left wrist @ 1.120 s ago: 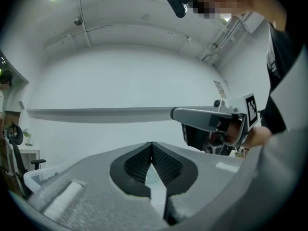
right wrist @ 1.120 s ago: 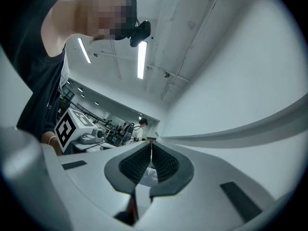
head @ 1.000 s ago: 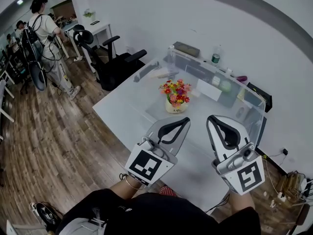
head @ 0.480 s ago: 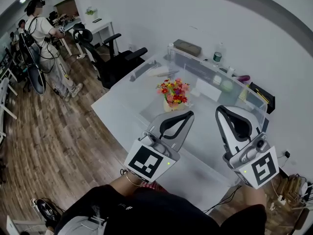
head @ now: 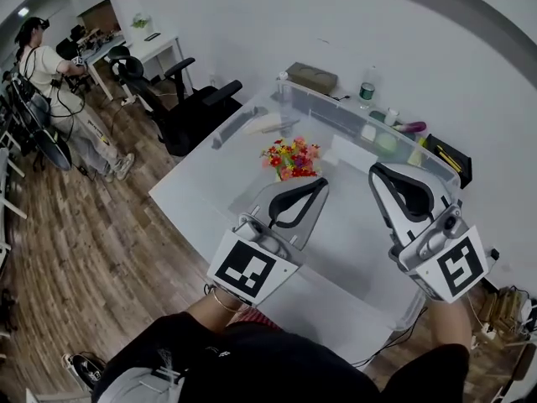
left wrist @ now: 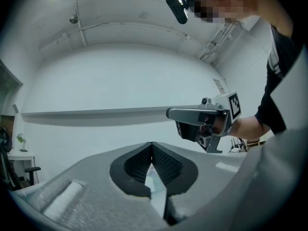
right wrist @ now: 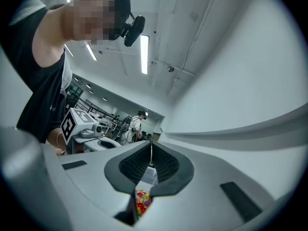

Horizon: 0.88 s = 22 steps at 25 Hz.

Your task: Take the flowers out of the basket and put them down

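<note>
On the white surface (head: 210, 193), the flowers (head: 290, 156) stood bunched in their basket (head: 285, 175), red, yellow and orange heads upright; the basket's lower part was hidden behind the left tongs (head: 321, 185); those tongs were pressed together and pinched nothing, held above the surface on the near side of the basket, tip just short of it in the head view; the right tongs (head: 375, 171) were likewise pressed together and empty, held to the right of the basket and apart from it; the right gripper view showed the flowers through the slit below the pads; beyond the basket, along the surface's far edge, lay a brown box (head: 311, 77) and a green-capped bottle (head: 367, 95); left of the basket, off the surface, a black office chair (head: 189, 112) stood on the wooden floor (head: 84, 250); farther left of the basket stood a person (head: 46, 78).
</note>
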Motion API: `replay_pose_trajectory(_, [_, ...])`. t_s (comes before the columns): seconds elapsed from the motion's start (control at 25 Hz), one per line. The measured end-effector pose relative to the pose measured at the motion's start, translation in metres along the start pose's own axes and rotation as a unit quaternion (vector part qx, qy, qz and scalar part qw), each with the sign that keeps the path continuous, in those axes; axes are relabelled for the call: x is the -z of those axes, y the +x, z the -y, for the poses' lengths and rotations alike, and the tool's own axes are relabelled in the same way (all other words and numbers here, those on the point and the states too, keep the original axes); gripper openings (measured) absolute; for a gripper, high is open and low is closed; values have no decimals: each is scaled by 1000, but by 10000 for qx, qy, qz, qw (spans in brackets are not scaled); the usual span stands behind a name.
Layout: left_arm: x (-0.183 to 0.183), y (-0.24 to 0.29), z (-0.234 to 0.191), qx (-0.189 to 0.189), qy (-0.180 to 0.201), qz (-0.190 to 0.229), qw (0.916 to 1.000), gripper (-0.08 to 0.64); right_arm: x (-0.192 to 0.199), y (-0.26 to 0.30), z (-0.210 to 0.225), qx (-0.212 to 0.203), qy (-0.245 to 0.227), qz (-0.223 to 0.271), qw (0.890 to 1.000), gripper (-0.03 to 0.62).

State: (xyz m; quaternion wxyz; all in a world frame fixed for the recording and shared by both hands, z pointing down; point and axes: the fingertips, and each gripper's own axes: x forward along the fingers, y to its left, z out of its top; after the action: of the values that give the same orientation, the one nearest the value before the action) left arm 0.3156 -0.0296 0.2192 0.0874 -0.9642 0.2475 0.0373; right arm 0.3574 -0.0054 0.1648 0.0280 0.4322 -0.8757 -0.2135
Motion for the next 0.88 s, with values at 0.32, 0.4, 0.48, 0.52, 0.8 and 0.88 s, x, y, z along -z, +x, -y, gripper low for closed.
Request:
replay_pose_trajectory(0.32, [4,14,-43,71,97,49,9999,6,19,43,20,-115,-65,-266,9996,12])
replay_pose_trajectory(0.4, [5,18,-52,62,205,64,9998,6,26,54,25,-170,53,-264,9995,12])
replay_pose_trajectory(0.48, [6,21,-63,26,246,78,9997,6,36,64,30,-182,148,-282,9993,12])
replay_pose_trajectory(0.52, [7,22,-68,9,268,81,9996,6,42,70,31,-187,166,-312,9992,12])
replay_pose_trajectory(0.8, [16,30,-89,103,448,42,9989,6,88,95,30,-406,382,-557,9969,14])
replay_pose_trajectory(0.88, [20,34,-93,113,443,34,9989,6,102,100,32,-457,418,-602,9963,14])
